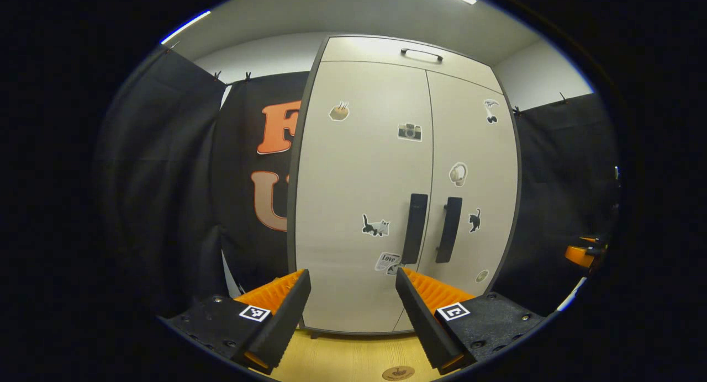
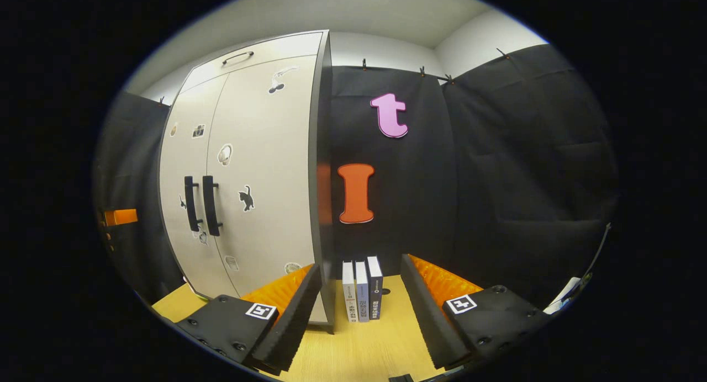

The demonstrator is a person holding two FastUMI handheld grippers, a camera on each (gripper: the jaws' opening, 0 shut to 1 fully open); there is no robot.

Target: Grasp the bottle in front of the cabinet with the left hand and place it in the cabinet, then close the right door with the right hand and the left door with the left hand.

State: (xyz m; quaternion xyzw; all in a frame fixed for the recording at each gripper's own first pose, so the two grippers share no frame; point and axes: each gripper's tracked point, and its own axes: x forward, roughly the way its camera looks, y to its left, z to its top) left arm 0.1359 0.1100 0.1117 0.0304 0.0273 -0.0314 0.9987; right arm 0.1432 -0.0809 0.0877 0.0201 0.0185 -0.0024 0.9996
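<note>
The white cabinet (image 1: 359,166) stands straight ahead in the left gripper view, with both doors shut flush and its inside hidden. Two black vertical handles (image 1: 415,227) sit side by side at the middle seam. My left gripper (image 1: 351,274) is open and empty, a short way back from the left door. In the right gripper view the cabinet (image 2: 259,166) is off to the left, its handles (image 2: 210,205) together. My right gripper (image 2: 360,266) is open and empty, pointing past the cabinet's right corner. Its orange part (image 1: 580,255) also shows at the far right of the left gripper view.
The cabinet rests on a light wooden table (image 1: 342,354). A small round disc (image 1: 397,372) lies at the near edge. Three upright books (image 2: 362,291) stand to the right of the cabinet against the black cloth wall. The left gripper's orange part (image 2: 119,216) shows at the far left.
</note>
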